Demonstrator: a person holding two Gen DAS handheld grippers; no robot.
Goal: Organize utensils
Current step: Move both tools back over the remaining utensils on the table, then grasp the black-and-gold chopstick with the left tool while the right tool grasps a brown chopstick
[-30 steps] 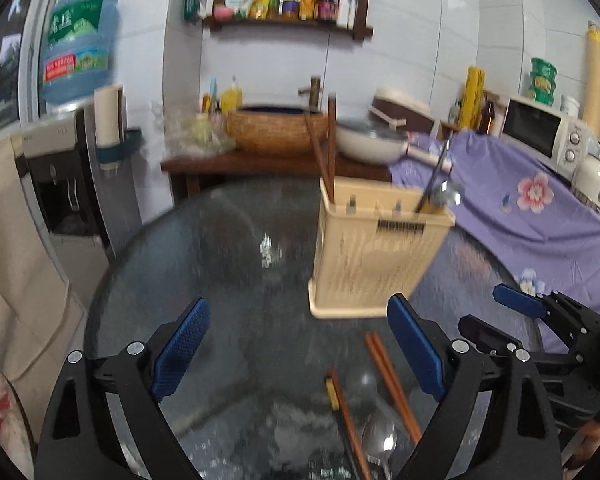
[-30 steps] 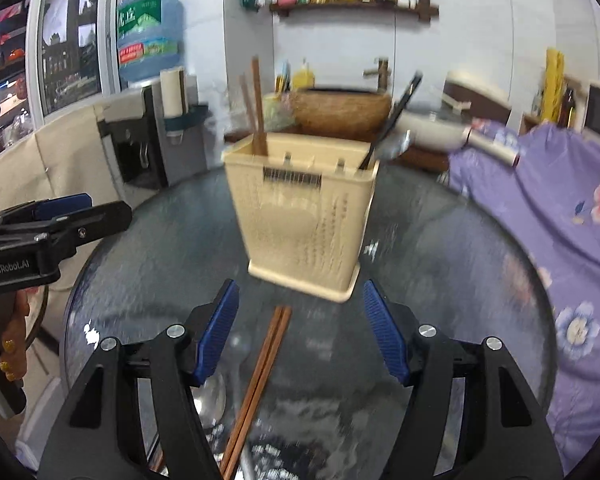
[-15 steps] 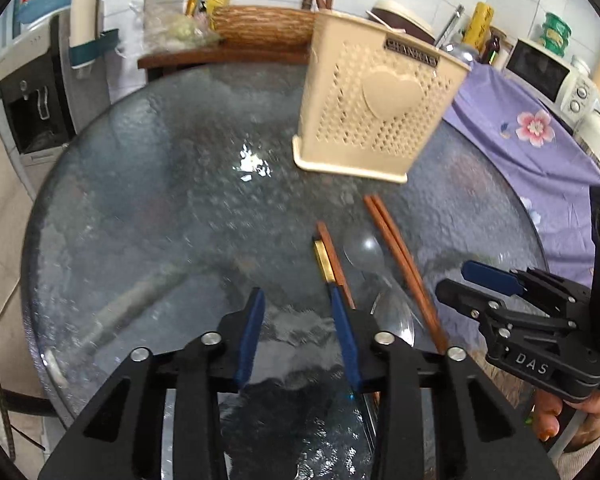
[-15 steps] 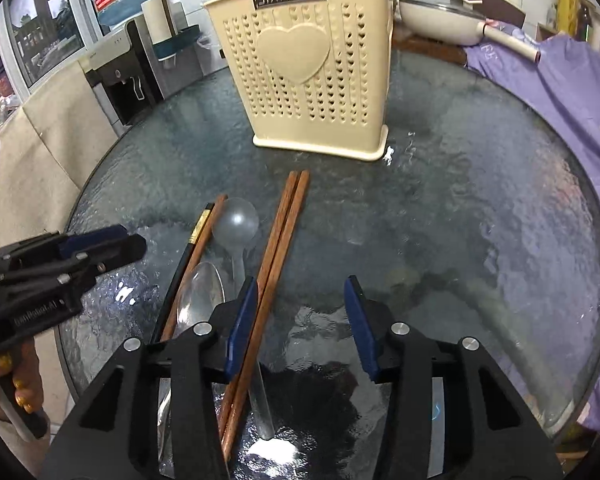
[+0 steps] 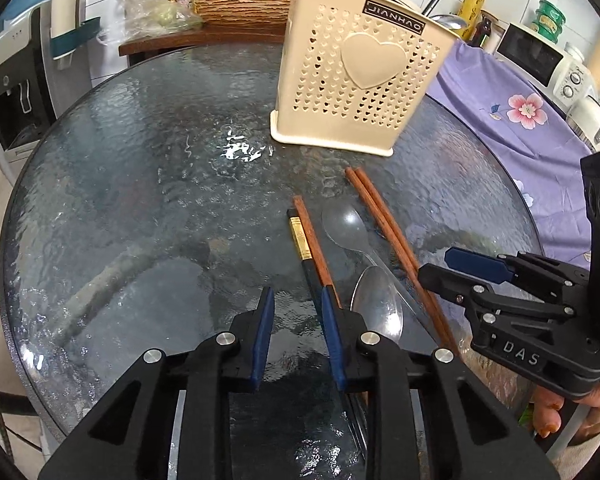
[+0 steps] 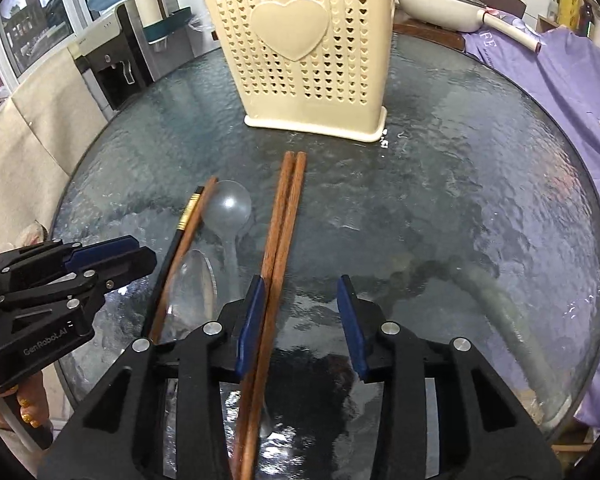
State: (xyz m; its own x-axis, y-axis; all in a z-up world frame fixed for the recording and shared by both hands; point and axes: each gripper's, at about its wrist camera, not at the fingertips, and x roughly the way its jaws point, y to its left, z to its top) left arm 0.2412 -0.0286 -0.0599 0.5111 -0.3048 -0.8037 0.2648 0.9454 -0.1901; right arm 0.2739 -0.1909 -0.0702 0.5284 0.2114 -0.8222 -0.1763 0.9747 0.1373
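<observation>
Round and glassy, the counter stands in a small kitchen, with a water dispenser at 9 o'clock and a purple flowered cloth at 3 o'clock. At 12 o'clock on the glass stands the cream utensil holder, upright, with small heart holes; some handles already stick out of its top.

Loose utensils lie in front of it, pointing roughly toward the holder: a brown chopstick pair, a clear plastic spoon, a metal spoon, and a mismatched pair, one black chopstick with a gold band touching one brown chopstick.

The right gripper is low over the glass and its jaws are closing. The brown chopstick pair runs between them, against the left pad, while the right pad is apart from it, so the grip is not yet made. The left gripper is also closing. The mismatched pair passes just outside its right pad, at about 1 o'clock, and only bare glass is between the pads.

The step in hand seems to be picking up chopsticks with both grippers. For the right one, the next move calls for finishing the squeeze, then lifting and tipping the sticks upright over the holder. The left one probably needs a small shift toward 3 o'clock first, or it will close on nothing.
</observation>
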